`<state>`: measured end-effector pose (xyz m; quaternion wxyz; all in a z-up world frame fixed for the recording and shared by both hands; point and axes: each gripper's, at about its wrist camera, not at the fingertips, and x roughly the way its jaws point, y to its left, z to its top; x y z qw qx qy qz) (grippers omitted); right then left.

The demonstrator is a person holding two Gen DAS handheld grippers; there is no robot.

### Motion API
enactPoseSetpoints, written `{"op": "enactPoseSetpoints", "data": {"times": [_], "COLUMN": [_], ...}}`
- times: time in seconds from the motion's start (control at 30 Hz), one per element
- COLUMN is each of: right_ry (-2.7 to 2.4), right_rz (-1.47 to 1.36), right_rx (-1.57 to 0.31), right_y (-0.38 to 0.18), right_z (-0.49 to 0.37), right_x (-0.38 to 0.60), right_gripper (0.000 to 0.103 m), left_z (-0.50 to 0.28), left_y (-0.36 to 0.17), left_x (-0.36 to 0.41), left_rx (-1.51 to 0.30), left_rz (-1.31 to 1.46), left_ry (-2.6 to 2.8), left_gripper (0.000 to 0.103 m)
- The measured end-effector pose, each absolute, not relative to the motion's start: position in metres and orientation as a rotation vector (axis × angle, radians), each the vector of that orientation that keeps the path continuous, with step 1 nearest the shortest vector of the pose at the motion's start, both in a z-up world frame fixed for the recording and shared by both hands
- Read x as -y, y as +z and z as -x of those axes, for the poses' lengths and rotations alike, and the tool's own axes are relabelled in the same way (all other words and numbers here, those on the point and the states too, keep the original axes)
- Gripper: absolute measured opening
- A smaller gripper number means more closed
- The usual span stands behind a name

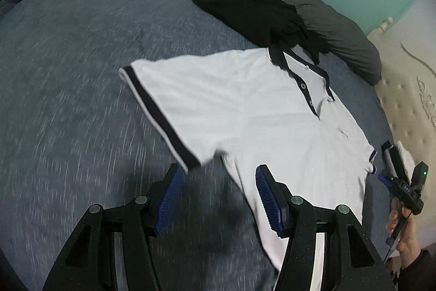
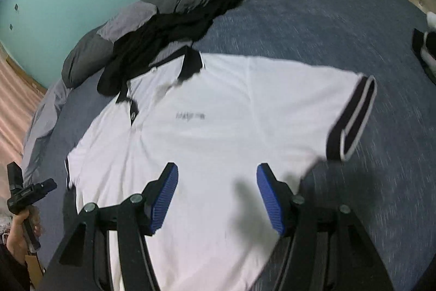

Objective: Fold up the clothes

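- A bed (image 1: 68, 72) is covered by a blue-grey spread.
- A white polo shirt (image 1: 245, 113) is spread flat, front up, on the bed; a black garment (image 1: 250, 10) is touched by its collar.
- The left tongs (image 1: 218, 198) and right tongs (image 2: 218, 198) are held apart, with nothing gripped, above the shirt.

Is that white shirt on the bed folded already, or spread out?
Spread out. The white shirt lies flat on the bed, front up, both sleeves out sideways, collar showing.
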<state>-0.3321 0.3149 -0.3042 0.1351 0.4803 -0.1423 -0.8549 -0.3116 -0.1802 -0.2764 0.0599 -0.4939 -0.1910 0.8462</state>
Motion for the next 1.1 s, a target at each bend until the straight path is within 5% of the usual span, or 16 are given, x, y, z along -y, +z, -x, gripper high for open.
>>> {"op": "enactPoseSetpoints", "data": {"times": [1.1], "right_ry": [-2.354], "right_rz": [-1.34], "right_rx": [0.938], "right_y": [-0.363], "right_z": [0.171], "right_x": [-0.349], "right_gripper": [0.061], "left_z": [0.176], "left_y": [-0.326], "left_x": [0.097], "left_rx": [0.698], "left_rz": [1.366], "left_ry": [2.566], "left_gripper": [0.06]}}
